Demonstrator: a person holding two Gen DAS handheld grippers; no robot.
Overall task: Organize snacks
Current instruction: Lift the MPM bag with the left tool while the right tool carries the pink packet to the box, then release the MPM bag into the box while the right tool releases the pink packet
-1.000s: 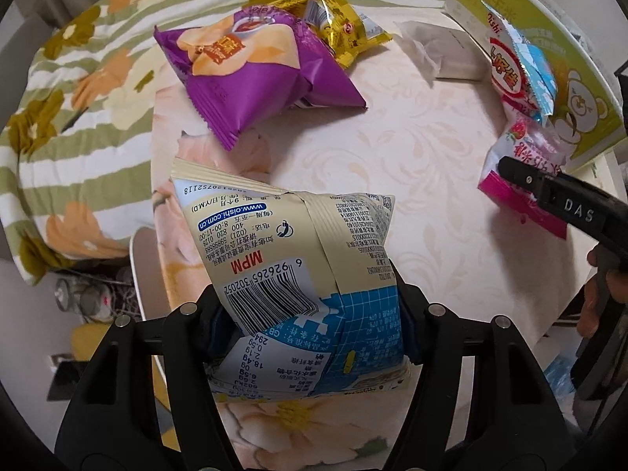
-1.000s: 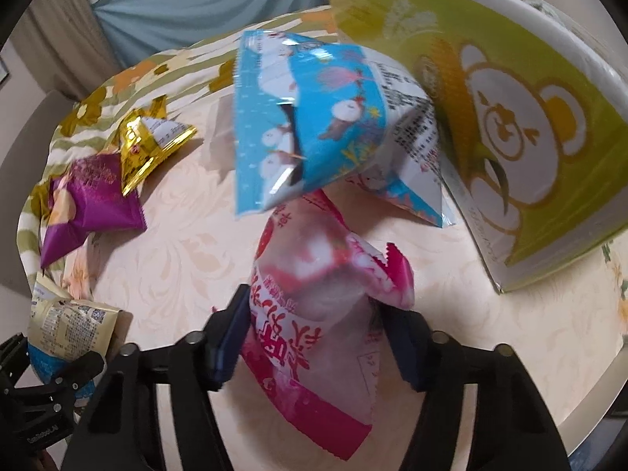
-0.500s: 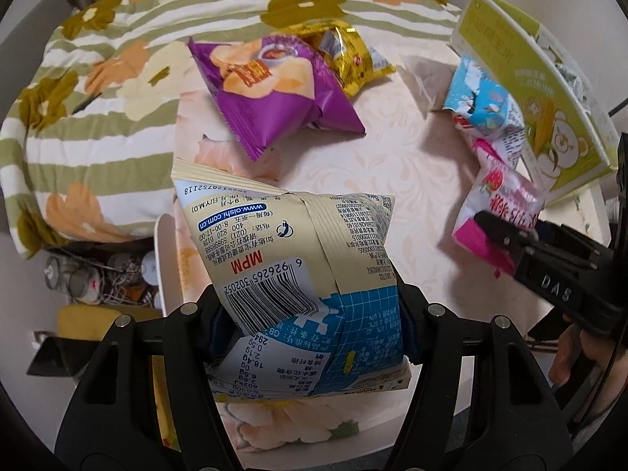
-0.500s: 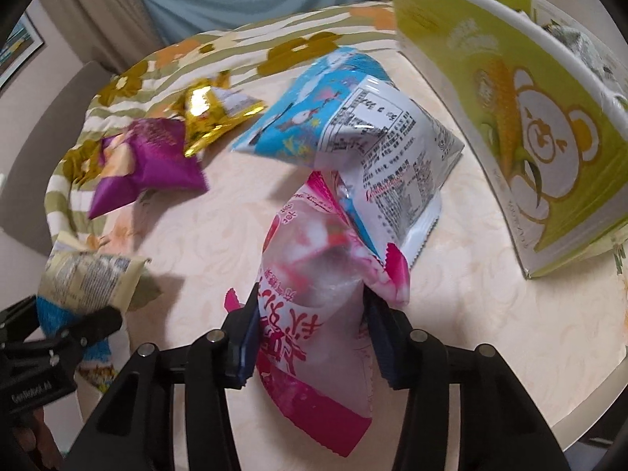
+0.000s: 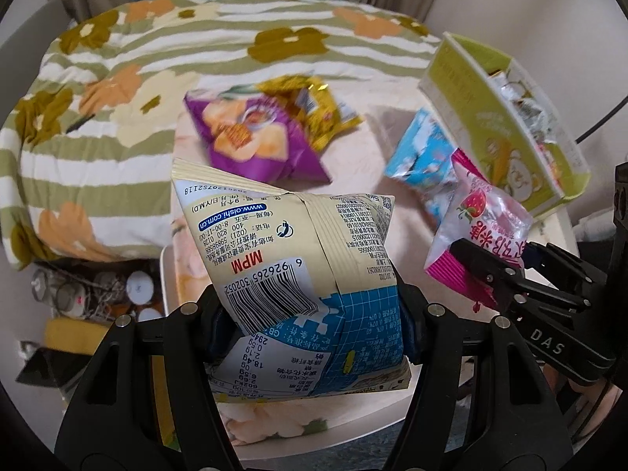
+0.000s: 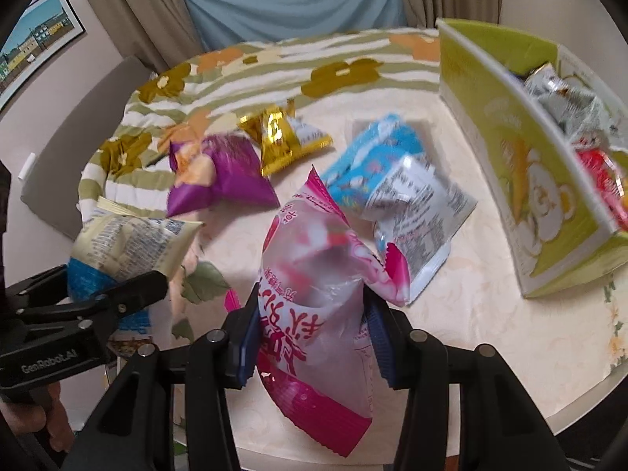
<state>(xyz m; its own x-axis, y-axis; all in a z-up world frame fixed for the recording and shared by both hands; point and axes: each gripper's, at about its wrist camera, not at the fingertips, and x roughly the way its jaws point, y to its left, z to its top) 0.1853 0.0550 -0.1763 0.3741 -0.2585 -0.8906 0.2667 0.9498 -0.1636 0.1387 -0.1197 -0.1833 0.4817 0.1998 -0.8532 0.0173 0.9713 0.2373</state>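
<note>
My left gripper (image 5: 310,314) is shut on a cream and blue snack bag (image 5: 290,259) held above the table's near edge; it also shows in the right wrist view (image 6: 129,243). My right gripper (image 6: 310,337) is shut on a pink snack bag (image 6: 314,298), also seen in the left wrist view (image 5: 479,227), lifted over the table. A purple chip bag (image 5: 251,137), a gold bag (image 5: 310,106) and a light blue bag (image 5: 420,161) lie on the table. A green bear-printed box (image 6: 522,157) stands at the right with several packets inside.
The round table (image 6: 463,314) has a cream patterned top. A green striped floral blanket (image 5: 117,78) lies beyond and to the left. Jars and clutter (image 5: 90,294) sit on the floor at lower left. A grey chair back (image 6: 82,145) stands at the left.
Both grippers have pulled back and risen with their bags, so more of the table shows. The light blue bag has dropped and lies flat on the table by the box.
</note>
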